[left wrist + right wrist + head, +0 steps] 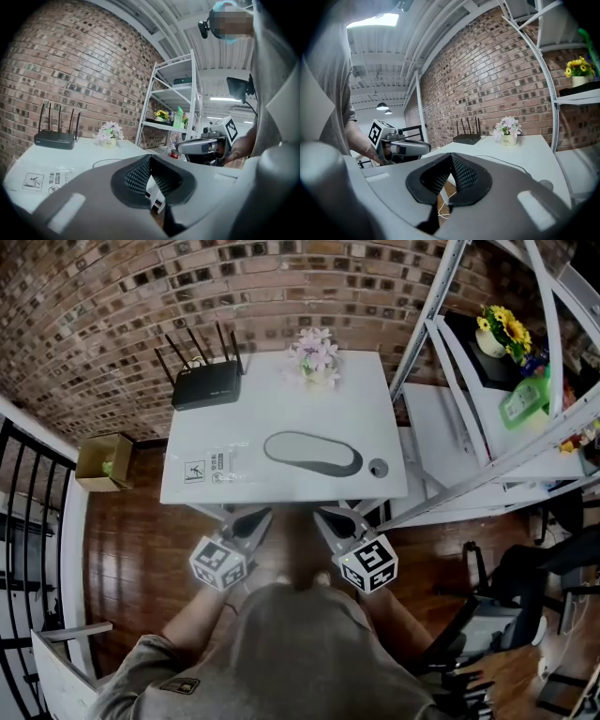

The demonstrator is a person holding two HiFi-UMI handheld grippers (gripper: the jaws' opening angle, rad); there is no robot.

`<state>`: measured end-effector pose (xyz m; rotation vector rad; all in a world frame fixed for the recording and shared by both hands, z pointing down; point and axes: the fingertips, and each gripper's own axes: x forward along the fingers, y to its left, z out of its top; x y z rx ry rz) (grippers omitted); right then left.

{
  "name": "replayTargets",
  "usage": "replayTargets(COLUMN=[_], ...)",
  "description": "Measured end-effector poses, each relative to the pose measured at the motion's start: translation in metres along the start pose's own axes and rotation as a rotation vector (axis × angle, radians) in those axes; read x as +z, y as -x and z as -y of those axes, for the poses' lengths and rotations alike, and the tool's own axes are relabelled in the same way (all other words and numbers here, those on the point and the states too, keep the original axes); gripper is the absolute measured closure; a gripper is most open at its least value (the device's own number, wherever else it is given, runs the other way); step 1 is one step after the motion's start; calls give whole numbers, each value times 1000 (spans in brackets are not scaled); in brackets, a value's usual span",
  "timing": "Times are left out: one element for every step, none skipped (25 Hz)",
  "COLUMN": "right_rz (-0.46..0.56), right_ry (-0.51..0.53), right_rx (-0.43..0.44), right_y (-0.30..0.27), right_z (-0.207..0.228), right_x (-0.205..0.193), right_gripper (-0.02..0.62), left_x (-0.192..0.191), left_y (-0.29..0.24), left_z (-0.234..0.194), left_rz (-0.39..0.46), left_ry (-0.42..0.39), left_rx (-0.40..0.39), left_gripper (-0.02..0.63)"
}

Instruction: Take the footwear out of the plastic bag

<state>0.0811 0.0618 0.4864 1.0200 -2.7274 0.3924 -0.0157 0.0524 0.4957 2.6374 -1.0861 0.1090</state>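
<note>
The left gripper (149,180) and the right gripper (449,176) are both closed and empty (just short of the white table (366,409)). Only the head view plainly shows the flat grey oval footwear (314,454).

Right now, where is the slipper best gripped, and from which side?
Likely the right end of the slipper, pinched low from the front by the right gripper once opened. It lies flat, lengthways across the table, that end nearest. Whether the bag covers it is unclear.
</note>
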Motion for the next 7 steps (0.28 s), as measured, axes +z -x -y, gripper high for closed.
replayTargets(right_rz=[0,0,-1,-1,0,0,1], right_ry=[0,-1,-1,-1,-1,-1,0], right_rx=[0,1,1,2,2,2,2], right_y=[0,1,1,2,3,4,4], right_z=[-1,-1,-1,-2,-2,-2,-2], right_x=[-1,-1,-2,-2,-3,-3,-3], right_gripper=[581,581,581,581,581,581,581], left_x=[0,-1,-1,-1,-1,-1,-1], left_y=[0,0,0,0,0,0,-1], left_z=[1,2,2,3,4,5,6], left_rz=[-2,-3,-4,-4,-5,-5,-5], left_ry=[0,0,-1,-2,-2,-3,-3], left_rx=[-1,-3,-3,-4,-5,-5,-6], left_gripper=[604,604,604,604,604,604,604])
